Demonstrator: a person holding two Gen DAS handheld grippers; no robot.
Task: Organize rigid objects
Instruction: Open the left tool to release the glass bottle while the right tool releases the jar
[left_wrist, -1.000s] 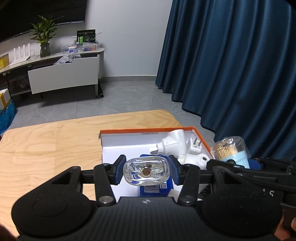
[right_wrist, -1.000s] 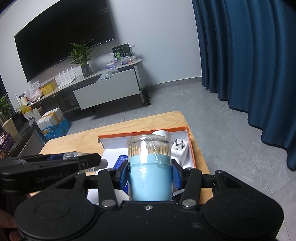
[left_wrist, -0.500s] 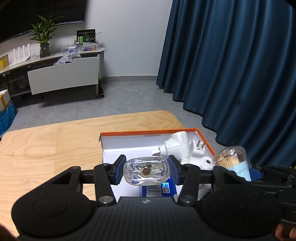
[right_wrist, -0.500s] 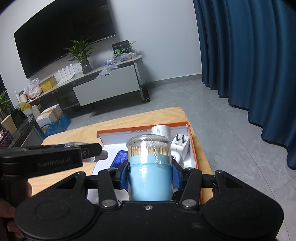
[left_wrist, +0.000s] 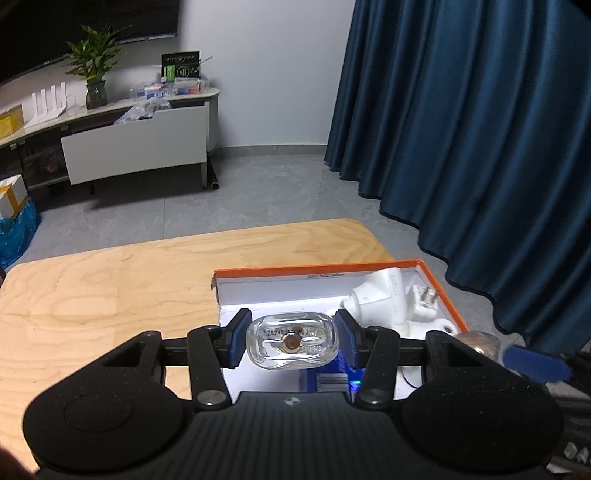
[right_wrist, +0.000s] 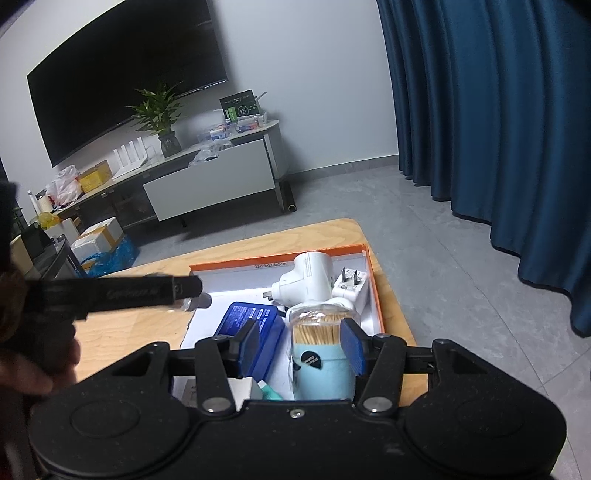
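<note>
The left hand-held gripper (left_wrist: 291, 342) clamps a clear glass bottle (left_wrist: 292, 345) above the orange-rimmed box (left_wrist: 445, 297) on the tabletop (left_wrist: 110, 291). The right hand-held gripper (right_wrist: 301, 345) stands spread, its right pad touching the toothpick jar (right_wrist: 320, 354) standing in that box.

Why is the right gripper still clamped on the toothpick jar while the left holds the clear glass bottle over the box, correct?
Not clamped. In the right wrist view the right gripper stands open, and the toothpick jar sits in the orange-rimmed box beside one pad. The left gripper does hold the clear glass bottle.
</note>
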